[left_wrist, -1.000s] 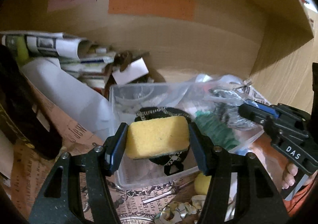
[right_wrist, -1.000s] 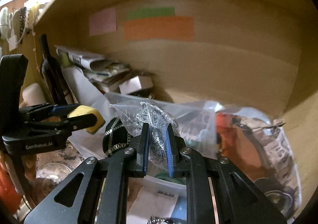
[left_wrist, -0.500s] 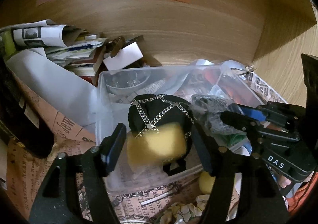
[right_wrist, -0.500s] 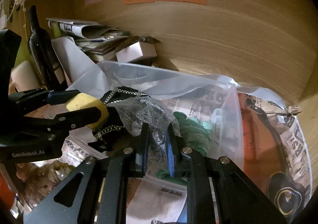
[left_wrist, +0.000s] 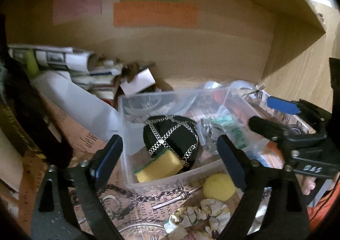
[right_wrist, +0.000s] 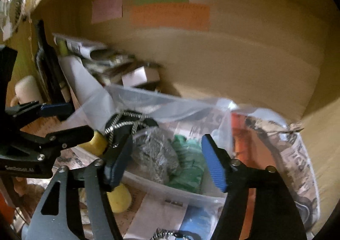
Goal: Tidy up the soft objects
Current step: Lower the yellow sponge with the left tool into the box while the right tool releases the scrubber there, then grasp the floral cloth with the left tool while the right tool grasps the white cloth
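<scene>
Gaping wide and empty, the left gripper (left_wrist: 170, 157) fills the lower left-wrist frame; the sponge (left_wrist: 158, 168) lies in the bin (left_wrist: 127, 167) at center, against a black pouch (left_wrist: 172, 135). Right wrist: right gripper (right_wrist: 166, 162), also spread and empty, at bottom center; the bagged scourer (right_wrist: 156, 155) sits between its fingers in the bin

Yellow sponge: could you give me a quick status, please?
Both hand-held grippers open, left, right. Yellow sponge lies in clear bin, against black pouch. Nothing blocking.

Yellow sponge (left_wrist: 158, 168) inside clear bin (left_wrist: 125, 133)
</scene>
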The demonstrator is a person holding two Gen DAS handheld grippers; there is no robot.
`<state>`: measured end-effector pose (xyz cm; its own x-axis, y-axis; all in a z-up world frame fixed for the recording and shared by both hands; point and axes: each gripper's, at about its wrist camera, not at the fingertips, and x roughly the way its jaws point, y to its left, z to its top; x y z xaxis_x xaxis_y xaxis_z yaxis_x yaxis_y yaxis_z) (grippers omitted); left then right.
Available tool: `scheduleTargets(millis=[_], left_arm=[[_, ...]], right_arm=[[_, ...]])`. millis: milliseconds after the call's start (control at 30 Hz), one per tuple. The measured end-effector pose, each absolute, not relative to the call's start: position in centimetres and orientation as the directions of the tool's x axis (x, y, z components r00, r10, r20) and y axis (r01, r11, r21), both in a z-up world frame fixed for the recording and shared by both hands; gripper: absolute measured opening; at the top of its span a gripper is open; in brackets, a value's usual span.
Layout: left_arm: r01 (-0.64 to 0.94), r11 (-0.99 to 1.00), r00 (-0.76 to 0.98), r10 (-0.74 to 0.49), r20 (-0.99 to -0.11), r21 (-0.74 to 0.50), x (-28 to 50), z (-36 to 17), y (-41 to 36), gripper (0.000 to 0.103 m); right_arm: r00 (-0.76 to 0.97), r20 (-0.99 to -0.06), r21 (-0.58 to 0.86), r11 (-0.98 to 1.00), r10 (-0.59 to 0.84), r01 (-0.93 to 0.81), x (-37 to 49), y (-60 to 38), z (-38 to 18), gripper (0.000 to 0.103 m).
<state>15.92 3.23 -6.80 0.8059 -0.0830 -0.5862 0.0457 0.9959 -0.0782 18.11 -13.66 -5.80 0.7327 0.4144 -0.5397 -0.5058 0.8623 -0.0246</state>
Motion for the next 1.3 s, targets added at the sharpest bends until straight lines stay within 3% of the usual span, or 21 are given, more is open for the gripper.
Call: scheduleTargets(millis=[100, 433, 1067, 1167, 1233, 1300], left_arm=[[0.048, 0.996, 0.824, -0.079, -0.561, -0.07, 14.7, -6.1, 3.2, 0.099], [0.04, 0.998, 0.838, -0.065, -0.542, -0.058, 10.5, -5.9, 3.0, 0.102], [-0.015, 0.995, 0.719, -0.059, -0.692, -0.1, 6.9, -12.4, 2.8, 0.102], [-0.026, 0.994, 0.696, -0.061, -0.715, -0.11, 7.3, -13.4, 2.9, 0.102], [-0.055, 0.993, 0.678, -0.037, -0.734, -0.101, 7.7, -14.1, 3.0, 0.102], [-0.06, 0.992, 0.668, -0.043, -0.743, -0.112, 8.2, -14.7, 3.1, 0.102]], right_arm=[[0.756, -0.493, -0.02, 0.863, 0.431, -0.505, 16.5, -14.6, -4.5, 0.081], [0.775, -0.443, -0.016, 0.86, 0.451, -0.509, 12.1, -15.8, -3.6, 0.085], [0.551, -0.67, 0.135, 0.811, 0.497, -0.569, 9.1, -14.4, -12.5, 0.086], [0.503, -0.693, 0.19, 0.804, 0.516, -0.563, 9.5, -14.6, -13.5, 0.085], [0.48, -0.699, 0.216, 0.797, 0.53, -0.565, 9.6, -14.8, -13.8, 0.078], [0.457, -0.709, 0.228, 0.788, 0.537, -0.572, 9.6, -14.8, -14.2, 0.062]])
